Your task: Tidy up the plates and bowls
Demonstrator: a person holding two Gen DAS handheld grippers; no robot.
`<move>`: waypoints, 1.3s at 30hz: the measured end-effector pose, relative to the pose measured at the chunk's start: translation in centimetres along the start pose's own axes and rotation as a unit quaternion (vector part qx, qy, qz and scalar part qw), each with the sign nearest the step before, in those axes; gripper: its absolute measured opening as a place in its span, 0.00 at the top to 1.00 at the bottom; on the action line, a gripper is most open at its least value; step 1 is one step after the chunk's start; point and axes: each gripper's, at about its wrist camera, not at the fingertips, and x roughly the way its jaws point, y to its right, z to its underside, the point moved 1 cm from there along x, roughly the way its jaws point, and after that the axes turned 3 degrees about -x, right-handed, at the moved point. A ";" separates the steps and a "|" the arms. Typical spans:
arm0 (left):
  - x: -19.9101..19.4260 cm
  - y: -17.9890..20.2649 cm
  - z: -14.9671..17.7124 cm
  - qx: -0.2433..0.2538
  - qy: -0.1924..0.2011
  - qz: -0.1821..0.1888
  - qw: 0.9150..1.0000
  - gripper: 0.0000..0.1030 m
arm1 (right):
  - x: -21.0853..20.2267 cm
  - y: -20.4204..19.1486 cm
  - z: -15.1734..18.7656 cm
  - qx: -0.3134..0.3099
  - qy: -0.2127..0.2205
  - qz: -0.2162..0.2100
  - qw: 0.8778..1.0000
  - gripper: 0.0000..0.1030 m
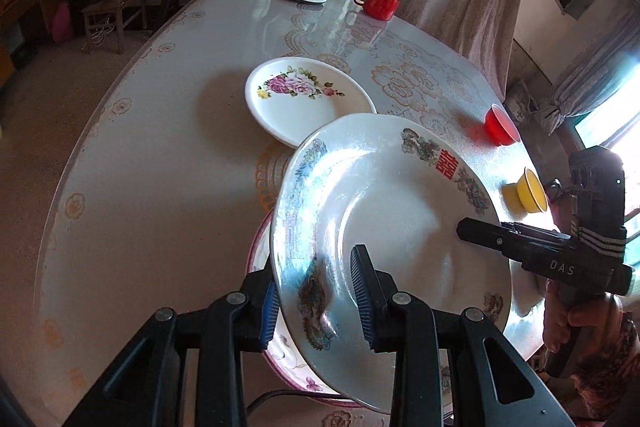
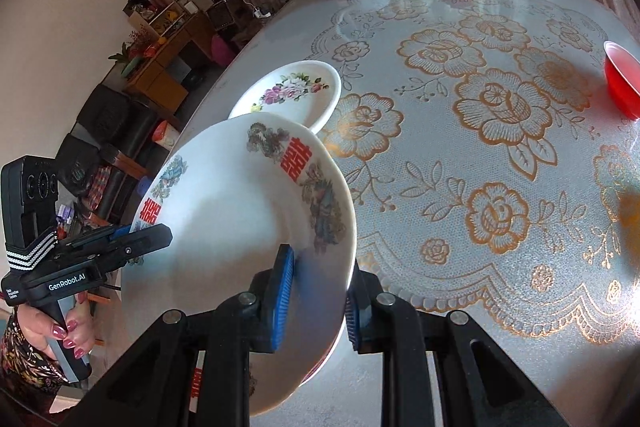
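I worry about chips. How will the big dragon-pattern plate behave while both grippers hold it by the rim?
The dragon-pattern plate looks glazed and glossy, so probably slippery against the left gripper and right gripper. It looks rigid and likely brittle. Held tilted over the pink-rimmed plate, a slip could chip both.

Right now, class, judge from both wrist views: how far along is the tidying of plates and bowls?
Done: nothing is clearly finished. In hand: the left gripper and right gripper both clamp the rim of the dragon plate, held tilted above a pink-rimmed plate, apparently to stack it. Left: the rose plate, red bowl and yellow bowl lie apart on the table.
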 end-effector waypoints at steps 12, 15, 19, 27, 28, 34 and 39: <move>0.9 -2.1 3.5 -0.024 -0.013 -0.025 0.999 0.68 | 3.0 -2.1 1.4 -0.024 -0.036 -0.016 0.999 0.78; 1.8 -1.7 3.8 -0.020 -0.016 -0.031 0.999 0.68 | 3.3 -1.6 2.0 -0.022 -0.045 -0.007 0.999 0.78; 2.1 -1.4 3.2 -0.002 -0.009 -0.043 0.999 0.68 | 3.3 -1.1 2.4 -0.018 -0.049 -0.005 0.999 0.79; 2.3 -0.5 2.8 0.024 0.003 -0.062 0.998 0.68 | 3.3 -0.6 2.4 -0.004 -0.050 -0.003 0.999 0.78; 2.4 -0.3 2.7 0.029 0.003 -0.063 0.998 0.68 | 3.2 -0.4 2.5 -0.001 -0.050 -0.002 0.999 0.78; 3.6 0.5 2.9 0.059 -0.006 -0.075 0.995 0.68 | 3.0 0.5 2.5 0.010 -0.052 0.010 0.999 0.78; 3.7 0.5 2.9 0.067 -0.003 -0.076 0.995 0.68 | 2.8 0.6 2.7 0.009 -0.052 0.018 0.998 0.78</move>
